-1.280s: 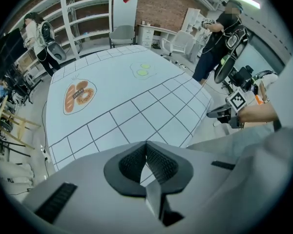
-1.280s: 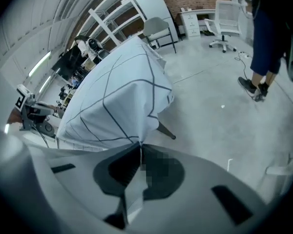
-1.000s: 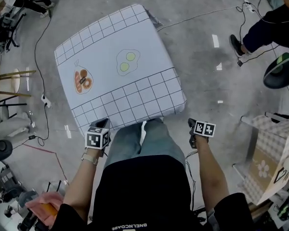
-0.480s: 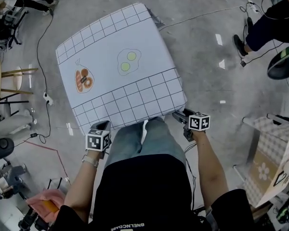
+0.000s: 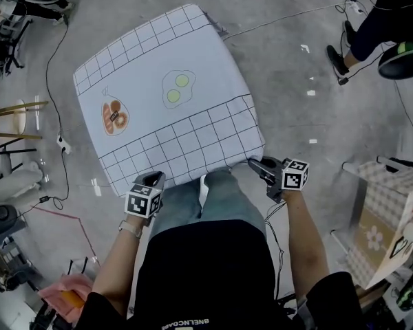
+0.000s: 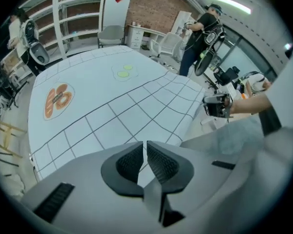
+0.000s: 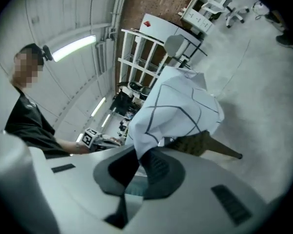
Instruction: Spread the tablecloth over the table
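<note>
**Head view, looking steeply down.** The white tablecloth (image 5: 193, 67), bordered with a dark grid, lies over the table in the upper left to centre of the frame. Its top is flat and its edges hang down on the sides in view. A fried-egg print (image 5: 177, 88) sits near the middle of the cloth, and a reddish food print (image 5: 114, 115) lies toward its left edge. The left gripper (image 5: 153, 179) is at the lower left of the cloth. Its jaws are brought together on the near hem, and the left gripper view shows a thin strip of cloth caught between the pads (image 6: 161, 165). The right gripper (image 5: 257, 163) is at the cloth's lower right corner, and its jaws have just been closing. The right gripper view shows that corner pinched between the jaws and bunched above them, with a dark table leg (image 7: 224, 151) exposed beneath. Grey floor (image 5: 296, 102) surrounds the table, and a second person (image 5: 372, 29) stands at the upper right.
</note>
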The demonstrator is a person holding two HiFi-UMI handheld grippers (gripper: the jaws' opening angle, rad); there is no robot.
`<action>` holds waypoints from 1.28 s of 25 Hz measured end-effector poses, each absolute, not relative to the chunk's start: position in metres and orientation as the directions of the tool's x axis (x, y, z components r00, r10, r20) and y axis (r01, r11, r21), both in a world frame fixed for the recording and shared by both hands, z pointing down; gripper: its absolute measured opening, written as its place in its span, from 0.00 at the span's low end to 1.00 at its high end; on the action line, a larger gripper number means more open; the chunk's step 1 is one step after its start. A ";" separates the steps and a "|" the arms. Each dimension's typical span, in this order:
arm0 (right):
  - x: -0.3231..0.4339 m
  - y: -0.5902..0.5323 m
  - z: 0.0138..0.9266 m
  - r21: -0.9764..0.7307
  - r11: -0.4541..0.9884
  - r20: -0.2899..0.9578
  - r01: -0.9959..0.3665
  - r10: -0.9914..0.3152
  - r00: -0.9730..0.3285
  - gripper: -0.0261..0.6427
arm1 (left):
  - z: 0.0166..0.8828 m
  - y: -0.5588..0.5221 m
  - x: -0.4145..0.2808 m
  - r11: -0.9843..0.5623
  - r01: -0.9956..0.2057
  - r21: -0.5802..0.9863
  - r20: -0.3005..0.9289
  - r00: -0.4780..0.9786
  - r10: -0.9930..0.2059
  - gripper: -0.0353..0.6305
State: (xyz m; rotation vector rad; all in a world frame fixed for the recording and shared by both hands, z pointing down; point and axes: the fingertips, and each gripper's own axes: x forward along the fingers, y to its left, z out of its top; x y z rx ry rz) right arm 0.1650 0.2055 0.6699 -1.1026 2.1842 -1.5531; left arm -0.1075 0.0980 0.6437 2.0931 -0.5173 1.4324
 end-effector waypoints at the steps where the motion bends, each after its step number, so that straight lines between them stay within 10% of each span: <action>1: 0.164 0.199 0.654 -0.891 0.191 0.181 -0.412 -0.684 -0.707 0.07 | 0.643 0.100 -0.100 -0.799 -0.557 0.227 0.928 0.374 0.003 0.09; 6: 0.162 0.137 0.583 -0.856 0.324 0.139 -0.402 -0.606 -0.784 0.07 | 0.631 0.117 -0.053 -0.889 -0.386 0.245 0.888 0.457 0.046 0.37; 11: 0.137 0.054 0.547 -0.797 0.388 0.236 -0.463 -0.505 -0.830 0.08 | 0.642 0.097 -0.038 -0.903 -0.386 0.187 0.879 0.475 -0.021 0.38; 18: 0.101 -0.041 0.559 -0.749 0.330 0.412 -0.575 -0.448 -0.793 0.09 | 0.668 0.033 -0.057 -0.805 -0.535 0.256 0.901 0.435 -0.003 0.08; 22: 0.106 -0.054 0.561 -0.756 0.276 0.454 -0.594 -0.432 -0.779 0.31 | 0.674 0.002 -0.067 -0.674 -0.616 0.408 0.861 0.504 0.060 0.07; 27: 0.148 -0.025 0.564 -0.735 0.172 0.490 -0.656 -0.533 -0.690 0.31 | 0.686 -0.014 -0.077 -0.567 -0.617 0.545 0.807 0.570 0.155 0.08; 32: 0.131 0.005 0.613 -0.392 0.358 0.705 -0.848 -0.475 -0.526 0.30 | 0.691 -0.014 -0.079 -0.565 -0.561 0.605 0.766 0.604 0.221 0.08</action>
